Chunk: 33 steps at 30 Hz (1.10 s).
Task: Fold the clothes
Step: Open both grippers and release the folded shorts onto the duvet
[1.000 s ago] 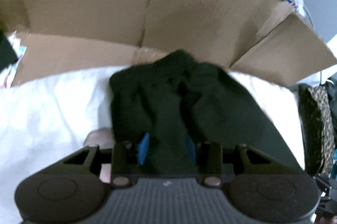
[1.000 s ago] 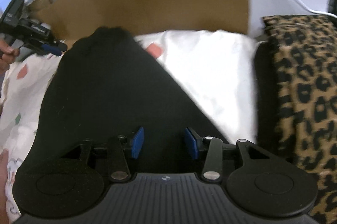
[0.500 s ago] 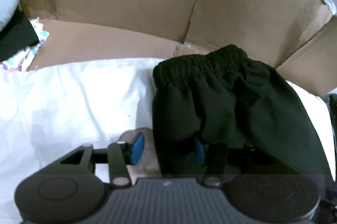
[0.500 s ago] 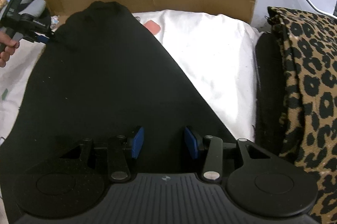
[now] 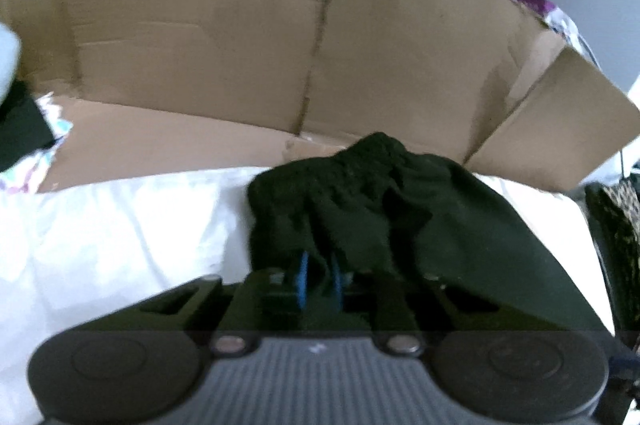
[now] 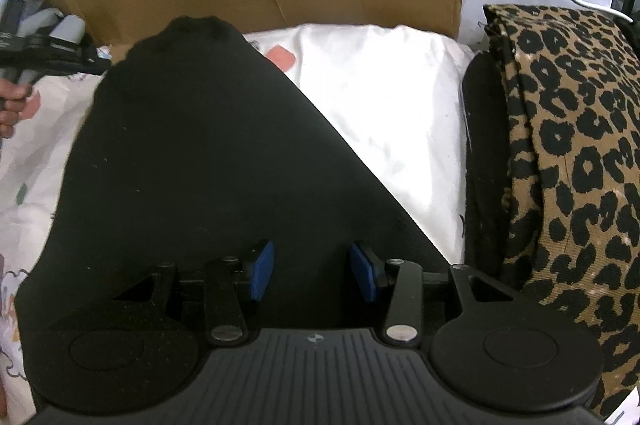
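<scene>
Your left tool (image 5: 319,281) has just been closing, and its blue pads now pinch a bunched edge of the black garment (image 5: 404,221) low in the centre of the left wrist view, so that tool holds cloth. Your right tool (image 6: 312,271) stands about half open at the bottom centre of the right wrist view, its pads (image 6: 262,271) apart over the same black garment (image 6: 208,153) with nothing pressed between them. The garment lies on the white bedding (image 6: 384,113), spreading from the lower middle of the frame up towards the cardboard box (image 5: 248,45) behind it; its gathered waistband end sits near the box wall. The main risk, as I judge it, is that your left pinch has caught only a thin or uneven bite of the bunched fabric: lift it and a layer may slip out, leaving the fold lopsided. It may also have nipped the bedding beneath, which would drag the sheet along. Your right tool grips nothing yet, so pulling with the left alone would likely skew the garment rather than fold it square. The leopard-print fabric (image 6: 568,161) lies just beside the garment at the right edge, and a wide sweep could snag it.
</scene>
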Tool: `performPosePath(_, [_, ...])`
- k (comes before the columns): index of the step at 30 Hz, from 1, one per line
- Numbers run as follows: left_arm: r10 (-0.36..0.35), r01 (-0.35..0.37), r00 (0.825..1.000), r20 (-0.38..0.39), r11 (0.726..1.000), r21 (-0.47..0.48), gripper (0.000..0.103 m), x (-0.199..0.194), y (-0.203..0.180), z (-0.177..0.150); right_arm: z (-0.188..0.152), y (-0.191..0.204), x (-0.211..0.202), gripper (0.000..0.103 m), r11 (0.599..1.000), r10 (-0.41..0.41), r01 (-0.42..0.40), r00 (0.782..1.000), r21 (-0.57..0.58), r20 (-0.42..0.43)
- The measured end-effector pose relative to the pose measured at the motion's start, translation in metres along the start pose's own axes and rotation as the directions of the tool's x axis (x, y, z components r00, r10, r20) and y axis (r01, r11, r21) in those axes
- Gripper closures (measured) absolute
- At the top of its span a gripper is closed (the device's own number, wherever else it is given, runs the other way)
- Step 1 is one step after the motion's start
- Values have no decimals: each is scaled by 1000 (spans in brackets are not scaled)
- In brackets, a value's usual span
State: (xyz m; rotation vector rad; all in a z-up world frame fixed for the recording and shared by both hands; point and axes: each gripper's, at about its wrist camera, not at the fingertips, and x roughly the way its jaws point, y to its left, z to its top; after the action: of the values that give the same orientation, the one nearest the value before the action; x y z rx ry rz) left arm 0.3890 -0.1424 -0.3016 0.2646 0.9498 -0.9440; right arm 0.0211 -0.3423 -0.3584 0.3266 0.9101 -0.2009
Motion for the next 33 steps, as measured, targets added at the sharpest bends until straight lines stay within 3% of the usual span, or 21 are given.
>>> performPosePath(10, [77, -77, 996, -41, 997, -5, 93, 34, 1, 0, 6, 5, 13, 57, 999, -21, 21, 1000, -40, -16])
performPosePath(18, [97, -97, 995, -20, 995, 21, 93, 23, -2, -1, 0, 0, 17, 58, 993, -91, 87, 995, -78, -44])
performPosePath(26, [-23, 25, 999, -37, 999, 43, 67, -25, -11, -16, -4, -10, 4, 62, 989, -124, 117, 990, -91, -74])
performPosePath(33, [-86, 88, 995, -59, 995, 38, 65, -58, -10, -31, -3, -2, -13, 60, 997, -61, 58, 997, -60, -52])
